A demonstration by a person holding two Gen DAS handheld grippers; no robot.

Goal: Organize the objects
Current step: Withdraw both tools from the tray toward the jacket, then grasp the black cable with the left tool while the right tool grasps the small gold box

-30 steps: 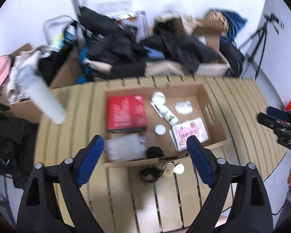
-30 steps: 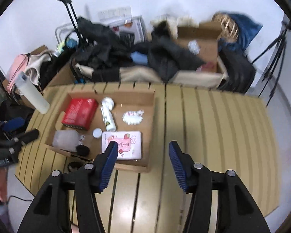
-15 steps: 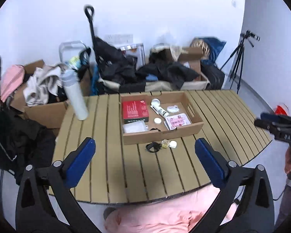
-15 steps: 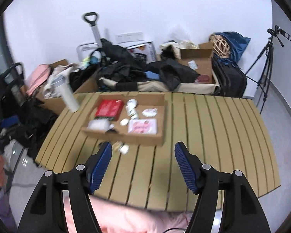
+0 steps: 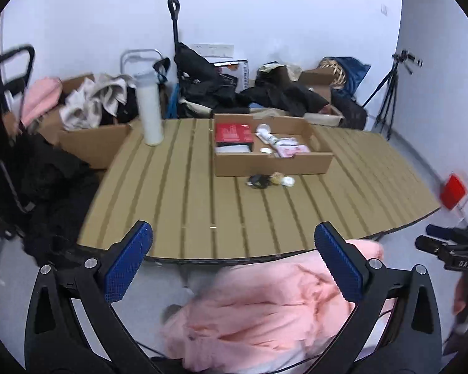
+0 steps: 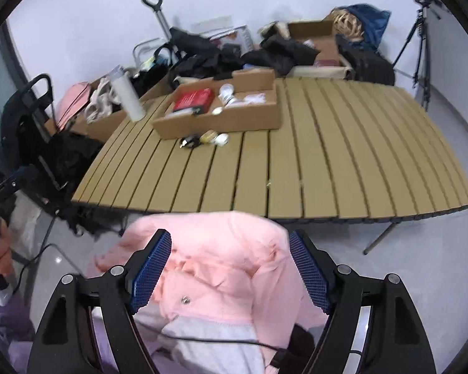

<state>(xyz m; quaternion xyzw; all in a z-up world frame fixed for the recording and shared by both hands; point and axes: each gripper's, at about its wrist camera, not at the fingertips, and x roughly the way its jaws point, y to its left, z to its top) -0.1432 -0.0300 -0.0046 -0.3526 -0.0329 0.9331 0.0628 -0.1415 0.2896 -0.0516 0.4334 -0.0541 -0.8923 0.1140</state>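
Observation:
A shallow cardboard box (image 5: pixel 271 163) (image 6: pixel 221 121) sits on the slatted wooden table (image 5: pixel 177 205) (image 6: pixel 343 155). It holds a red box (image 5: pixel 233 133) (image 6: pixel 193 99), a white tube (image 5: pixel 266 135) and a pink packet (image 5: pixel 291 150). Just in front of it lie a black item (image 5: pixel 257 180) (image 6: pixel 190 141), a small jar (image 5: pixel 277 178) and a white cap (image 5: pixel 288 181) (image 6: pixel 221 138). My left gripper (image 5: pixel 231 229) hangs wide open over the table's near edge, holding nothing. My right gripper (image 6: pixel 230 235) is back from the table above a pink garment (image 6: pixel 218 265), its jaws opening with nothing gripped.
A tall white bottle (image 5: pixel 149 109) (image 6: pixel 126 93) stands at the table's far left. Cardboard boxes, dark clothes and bags are piled behind the table, with a tripod (image 5: pixel 390 93) at the right. A person's pink jacket (image 5: pixel 265 311) fills the foreground, and a hand (image 6: pixel 0 249) shows at the left edge.
Both grippers have pulled back from above the box to beyond the table's near edge, so the box looks small and far. Both pairs of jaws have spread wider.

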